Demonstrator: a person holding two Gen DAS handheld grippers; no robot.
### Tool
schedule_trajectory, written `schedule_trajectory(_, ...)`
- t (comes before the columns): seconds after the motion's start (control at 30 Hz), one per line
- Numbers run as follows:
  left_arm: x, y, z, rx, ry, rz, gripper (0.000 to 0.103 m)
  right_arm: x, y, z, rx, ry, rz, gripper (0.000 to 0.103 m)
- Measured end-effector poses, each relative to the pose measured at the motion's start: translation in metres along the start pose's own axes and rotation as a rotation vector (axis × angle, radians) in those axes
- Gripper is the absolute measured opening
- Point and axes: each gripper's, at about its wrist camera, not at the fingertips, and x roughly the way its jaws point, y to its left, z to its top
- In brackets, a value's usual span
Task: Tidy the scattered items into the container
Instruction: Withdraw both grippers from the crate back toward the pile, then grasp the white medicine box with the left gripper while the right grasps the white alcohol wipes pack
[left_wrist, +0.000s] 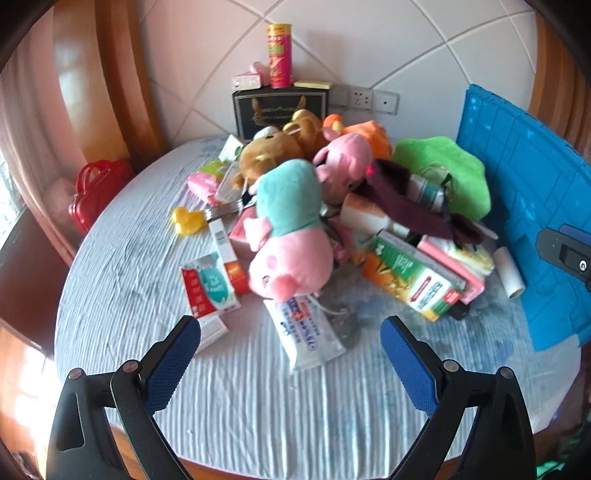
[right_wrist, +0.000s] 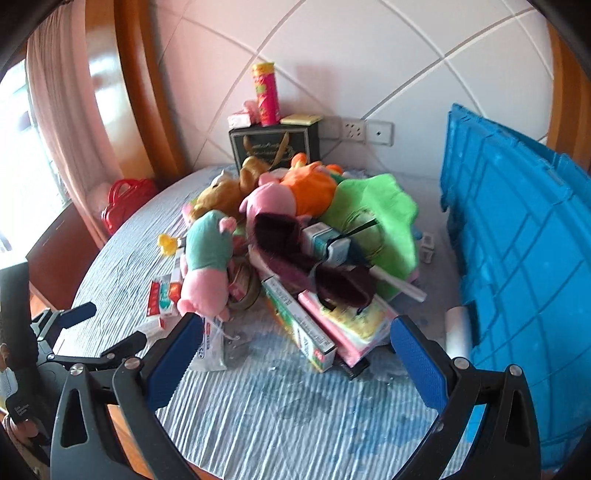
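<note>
Item pile, round table w/ blue container.
We log both grippers, left gripper and right gripper, spread wide, empty; pink pig plush ahead of left fingers, possibly resting on a tube.

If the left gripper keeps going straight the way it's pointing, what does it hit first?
Probably the white tube lying just ahead between the open left gripper fingers, in front of the pink pig plush; depth is uncertain.

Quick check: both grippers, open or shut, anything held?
Left gripper: open, holding nothing.
Right gripper: open, holding nothing.
</note>
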Motion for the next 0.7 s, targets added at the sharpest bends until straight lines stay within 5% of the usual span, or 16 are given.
schedule_trajectory(0.3,0.043,0.056,-0.048,-0.076,0.13,0.123,0.099,0.079,0.03,-0.029,0.017,0.16,0.105,0.103)
schedule_trajectory(0.5,0.075,0.096,-0.064,-0.095,0.178,0.093,0.099,0.116,0.058,-0.039,0.034,0.236,0.076,0.103)
schedule_trajectory(0.7,0.122,0.117,-0.059,0.03,0.233,0.01,0.099,0.157,0.09,-0.056,0.1,0.307,0.009,0.103)
